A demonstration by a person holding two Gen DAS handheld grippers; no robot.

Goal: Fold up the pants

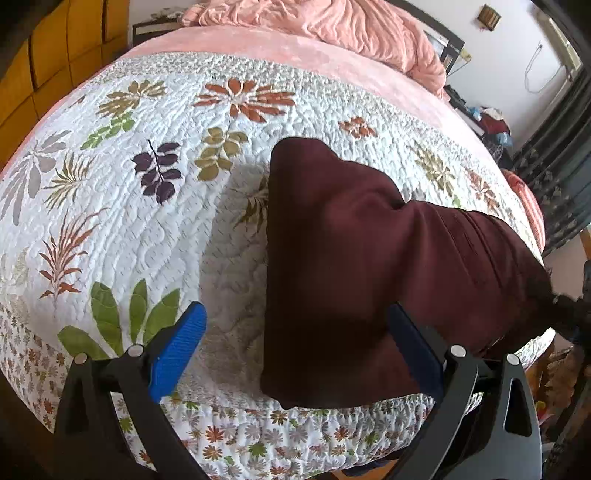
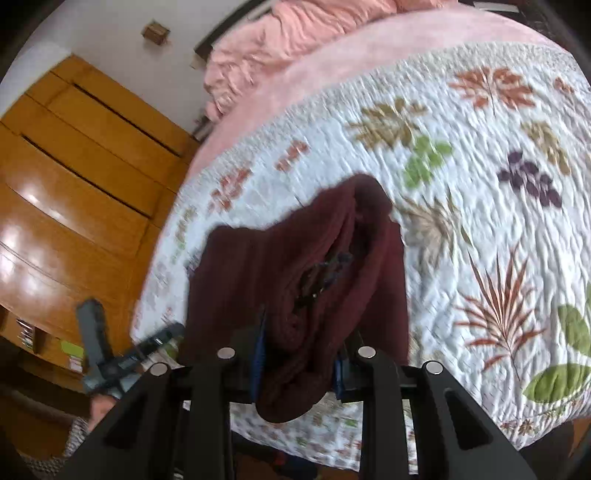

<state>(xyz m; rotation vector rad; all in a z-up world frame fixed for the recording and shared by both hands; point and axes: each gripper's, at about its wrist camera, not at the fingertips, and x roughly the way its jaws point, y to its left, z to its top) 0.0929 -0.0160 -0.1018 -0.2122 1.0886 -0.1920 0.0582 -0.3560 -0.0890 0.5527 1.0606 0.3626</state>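
The pants (image 1: 354, 258) are dark maroon and hang in the air over the floral quilt (image 1: 147, 221) of the bed. My left gripper (image 1: 295, 343) is open, its blue fingers (image 1: 177, 347) wide apart; the cloth drapes over the right finger and the left finger is bare. In the right wrist view the pants (image 2: 295, 266) bunch up between the jaws. My right gripper (image 2: 299, 362) is shut on the bunched cloth near the bed's front edge. The other gripper (image 2: 110, 354) shows blurred at the lower left.
A pink blanket (image 1: 332, 22) is heaped at the head of the bed. A wooden wardrobe (image 2: 74, 177) stands beside the bed. Dark curtains (image 1: 561, 166) and clutter sit by the far wall. The quilt's edge (image 1: 258, 435) drops off just below the grippers.
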